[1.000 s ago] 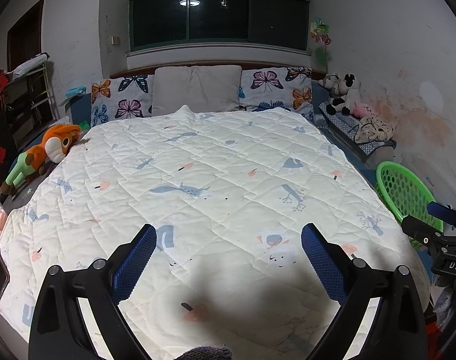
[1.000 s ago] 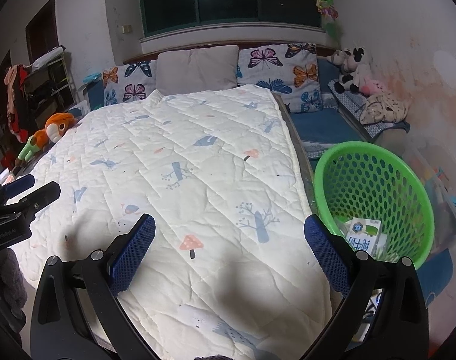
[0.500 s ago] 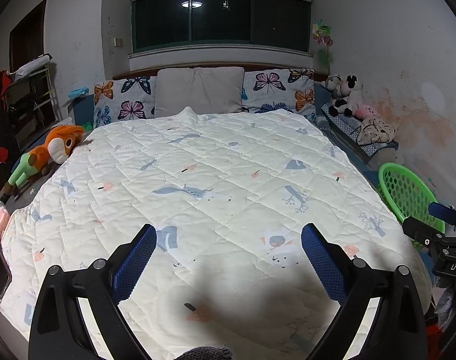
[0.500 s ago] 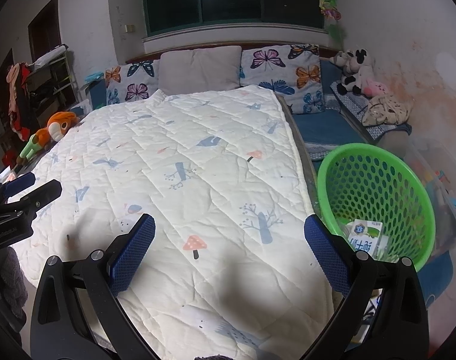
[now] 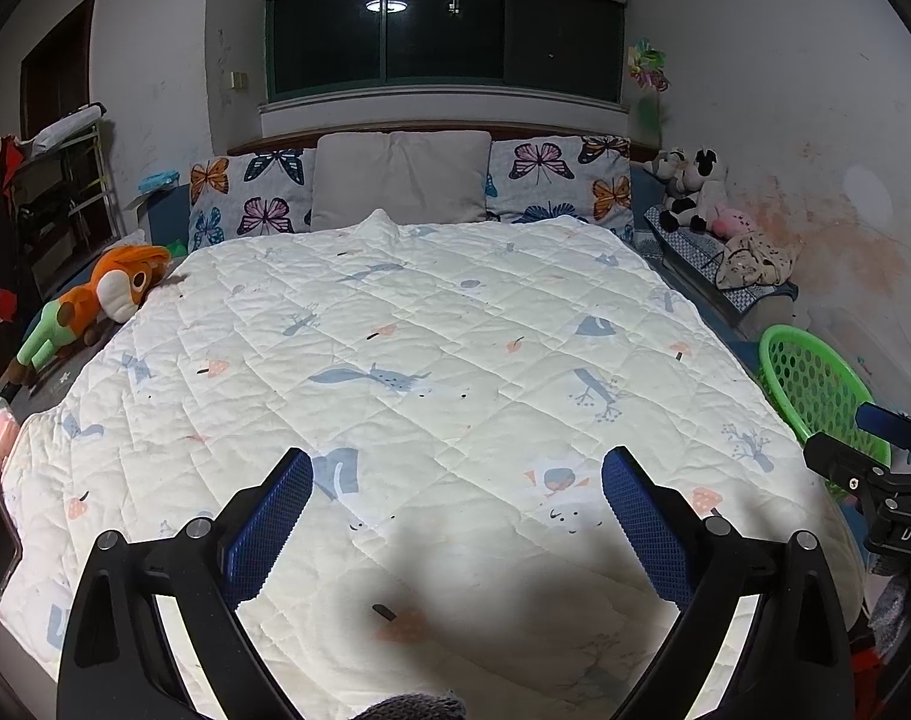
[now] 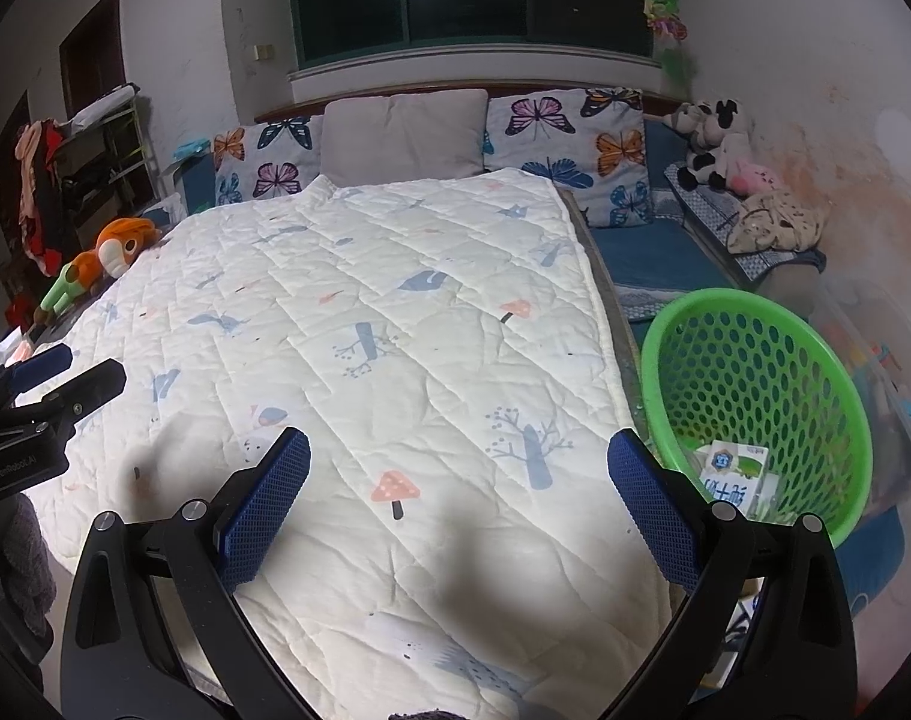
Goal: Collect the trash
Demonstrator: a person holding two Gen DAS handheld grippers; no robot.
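A green mesh basket (image 6: 755,396) stands on the floor at the bed's right side and holds a white and green carton (image 6: 734,477). It also shows in the left wrist view (image 5: 815,384). My left gripper (image 5: 455,516) is open and empty over the foot of the white quilt (image 5: 425,372). My right gripper (image 6: 458,498) is open and empty over the quilt's right part (image 6: 395,330), with its right finger next to the basket. No loose trash shows on the quilt.
Butterfly pillows (image 5: 251,198) and a grey pillow (image 5: 401,180) line the headboard. An orange plush toy (image 5: 95,300) lies at the bed's left edge. Plush toys (image 6: 719,150) sit on a bench at the right wall. A shelf (image 6: 101,162) stands at the left.
Both grippers have drawn back a little from the bed, so the quilt and basket look slightly farther. Both stay open and empty.
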